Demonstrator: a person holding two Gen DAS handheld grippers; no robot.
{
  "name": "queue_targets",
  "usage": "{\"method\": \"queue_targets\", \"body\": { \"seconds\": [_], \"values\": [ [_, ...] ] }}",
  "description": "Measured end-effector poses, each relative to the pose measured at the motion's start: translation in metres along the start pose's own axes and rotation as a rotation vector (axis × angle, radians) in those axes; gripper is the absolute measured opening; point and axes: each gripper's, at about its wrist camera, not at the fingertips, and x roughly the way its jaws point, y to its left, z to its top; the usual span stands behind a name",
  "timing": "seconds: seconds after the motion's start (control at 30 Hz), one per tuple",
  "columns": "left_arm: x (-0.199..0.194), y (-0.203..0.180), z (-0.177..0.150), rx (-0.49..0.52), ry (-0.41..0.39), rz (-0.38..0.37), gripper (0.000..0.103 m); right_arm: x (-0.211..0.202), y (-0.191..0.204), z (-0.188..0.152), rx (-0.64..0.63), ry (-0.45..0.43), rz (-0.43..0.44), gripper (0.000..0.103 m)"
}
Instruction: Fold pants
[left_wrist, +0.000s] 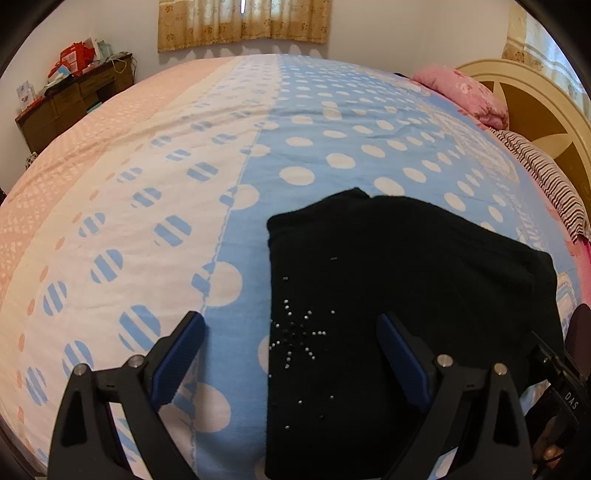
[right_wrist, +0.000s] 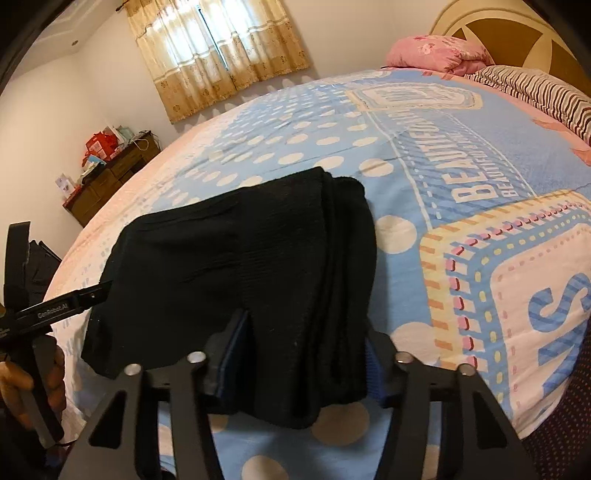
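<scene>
- Two grippers work over one wide bed, its blue-and-pink dotted cover lightly creased; the soft surface could let a folded stack sag or slide if it is dragged rather than lifted.
- Black pants, already folded into a thick bundle, lie near the front edge of the bed, well apart from the pink pillow and striped pillow at the headboard; from here the layers could splay open, and the near end looks close to overhanging the edge.
- Right gripper has its jaws narrowed around the near folded end of the pants, blue pads on either side of the stacked layers; if only the outer layers are pinched, the inner ones could slip out and spoil the fold.
- Left gripper hovers with jaws wide and empty, one finger over the bare cover, the other over the pants; closing there could snag the cover along with the cloth.
- Small rhinestone pattern on the pants sits between the left fingers; a pad pressing on it could catch or grip unevenly.
</scene>
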Motion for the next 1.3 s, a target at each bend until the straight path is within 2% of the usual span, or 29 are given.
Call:
{"method": "queue_targets", "body": {
  "seconds": [0.1,0.3,0.57,0.67,0.77,0.93,1.0,1.23,1.27,1.3],
  "values": [
    [-0.001,0.0,0.0,0.004,0.002,0.003,0.097,0.0,0.001,0.0,-0.01,-0.004,-0.006,0.054],
    [-0.01,0.004,0.0,0.014,-0.016,-0.001,0.097,0.001,-0.014,0.0,0.081,-0.022,0.056,0.058],
    [-0.021,0.039,-0.003,-0.104,-0.049,-0.022,0.096,0.002,-0.011,0.001,0.081,-0.019,0.063,0.06],
    [-0.022,0.042,-0.005,-0.115,-0.054,-0.035,0.095,0.001,-0.012,0.002,0.092,-0.02,0.07,0.061],
    [-0.019,0.032,-0.006,-0.084,-0.041,-0.06,0.095,-0.001,-0.013,0.003,0.101,-0.021,0.068,0.061],
    [-0.007,0.019,-0.011,-0.042,0.003,-0.071,0.095,-0.029,-0.023,0.011,0.136,-0.147,0.002,0.061],
    [-0.005,0.015,-0.014,-0.041,-0.009,-0.066,0.095,-0.032,-0.028,0.012,0.158,-0.162,0.001,0.061],
    [-0.004,0.009,-0.017,-0.05,-0.034,-0.092,0.095,-0.014,-0.03,0.009,0.174,-0.07,-0.002,0.061],
    [-0.004,0.008,-0.017,-0.049,-0.034,-0.095,0.092,-0.012,-0.03,0.008,0.171,-0.064,-0.015,0.065],
    [-0.005,0.008,-0.017,-0.049,-0.034,-0.108,0.085,-0.01,-0.031,0.007,0.177,-0.062,-0.021,0.067]
  ]
}}
